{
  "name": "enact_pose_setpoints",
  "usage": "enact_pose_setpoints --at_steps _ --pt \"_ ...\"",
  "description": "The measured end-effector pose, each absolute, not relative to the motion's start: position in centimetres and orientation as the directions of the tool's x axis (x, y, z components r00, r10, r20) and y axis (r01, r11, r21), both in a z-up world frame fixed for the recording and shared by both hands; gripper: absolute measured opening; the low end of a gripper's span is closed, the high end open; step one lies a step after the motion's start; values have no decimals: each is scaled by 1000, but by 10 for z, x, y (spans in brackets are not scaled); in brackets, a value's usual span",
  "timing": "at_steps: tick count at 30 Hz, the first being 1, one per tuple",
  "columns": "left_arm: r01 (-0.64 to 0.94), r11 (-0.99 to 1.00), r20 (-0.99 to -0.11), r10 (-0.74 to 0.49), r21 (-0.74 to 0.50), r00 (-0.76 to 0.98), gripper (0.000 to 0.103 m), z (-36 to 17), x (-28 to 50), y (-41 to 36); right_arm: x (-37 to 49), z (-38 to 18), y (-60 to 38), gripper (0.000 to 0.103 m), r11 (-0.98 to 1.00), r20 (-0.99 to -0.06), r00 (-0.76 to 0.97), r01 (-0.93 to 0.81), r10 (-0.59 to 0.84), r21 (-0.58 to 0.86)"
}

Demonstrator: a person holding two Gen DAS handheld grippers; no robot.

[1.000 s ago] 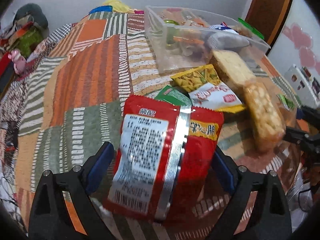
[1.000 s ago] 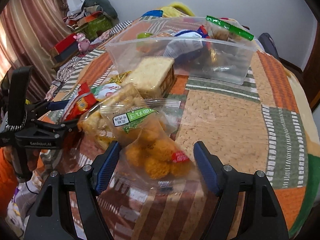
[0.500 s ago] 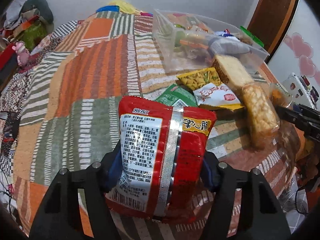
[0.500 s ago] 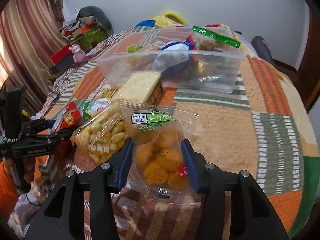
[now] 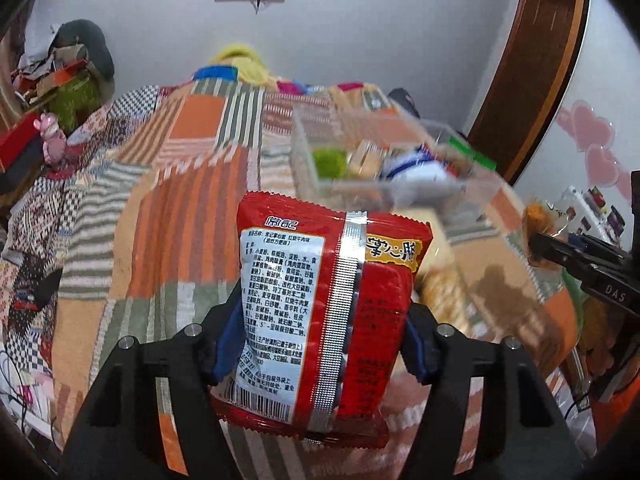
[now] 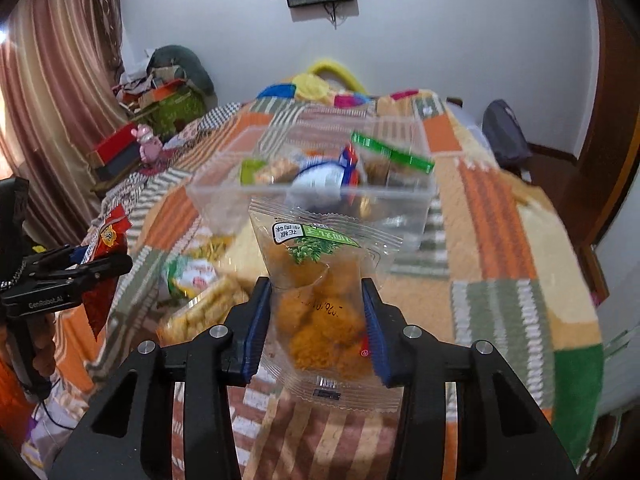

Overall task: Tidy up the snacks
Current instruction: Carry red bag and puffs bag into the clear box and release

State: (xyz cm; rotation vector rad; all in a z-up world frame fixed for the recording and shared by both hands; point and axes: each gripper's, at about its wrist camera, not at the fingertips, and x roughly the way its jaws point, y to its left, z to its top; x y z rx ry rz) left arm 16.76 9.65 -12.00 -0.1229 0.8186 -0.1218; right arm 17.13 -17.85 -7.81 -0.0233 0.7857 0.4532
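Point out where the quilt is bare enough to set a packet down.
Free: the quilt right of the clear bin, and the orange-striped stretch left of it. Crowded: the loose snack pile in front of the bin, beside the left gripper.

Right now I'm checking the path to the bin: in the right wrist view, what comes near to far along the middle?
right gripper → clear bag of fried snacks → clear plastic bin → yellow bundle at the far end
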Motion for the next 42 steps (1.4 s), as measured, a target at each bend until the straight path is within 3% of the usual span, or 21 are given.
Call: enact_pose_setpoints --at_steps 19,32,42 --pt "60 977 -628 -179 -205 757 65 -71 268 65 238 -37 -158 40 903 -568 716 -410 405 128" --pt "14 977 -669 -157 -214 727 65 -99 349 62 300 -63 -132 40 902 -644 661 -418 385 109" --pt "-13 980 -703 -132 -197 699 68 -123 363 55 318 -73 -131 40 902 -678 627 -412 383 128"
